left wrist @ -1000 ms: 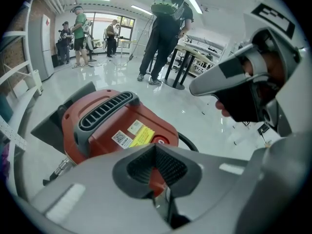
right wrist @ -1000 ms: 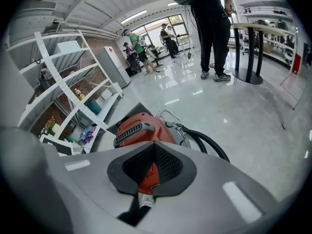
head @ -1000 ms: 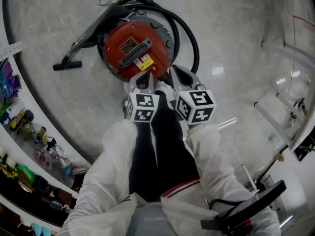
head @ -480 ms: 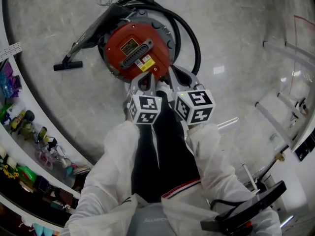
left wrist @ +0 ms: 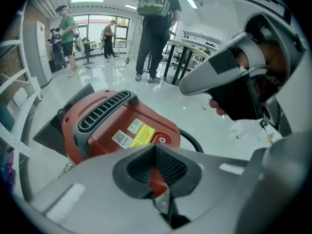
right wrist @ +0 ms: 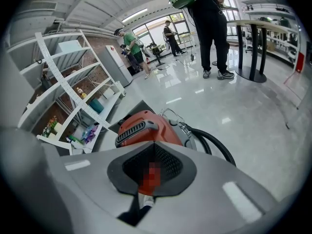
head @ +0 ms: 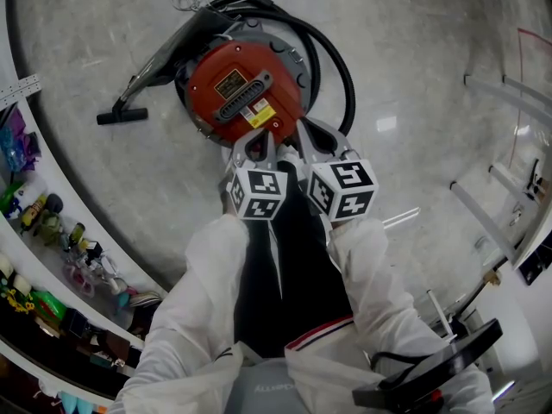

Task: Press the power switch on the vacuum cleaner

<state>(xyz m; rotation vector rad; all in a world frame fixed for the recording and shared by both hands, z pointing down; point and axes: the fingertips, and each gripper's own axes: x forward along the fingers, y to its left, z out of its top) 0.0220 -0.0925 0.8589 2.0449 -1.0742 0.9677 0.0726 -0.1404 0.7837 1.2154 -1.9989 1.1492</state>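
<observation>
You eased the left gripper (head: 259, 139) and right gripper (head: 302, 133) slightly toward the vacuum cleaner (head: 244, 89); both were closed, empty, near its power switch (left wrist: 161, 140).

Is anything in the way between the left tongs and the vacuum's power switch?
No. In the left gripper view nothing stands between the shut left tongs and the round switch on the red vacuum. The switch shows just past the tips.

Cluttered shelves (head: 39, 145) stand at left; a backpacked person (left wrist: 155, 33) stands far off.
</observation>
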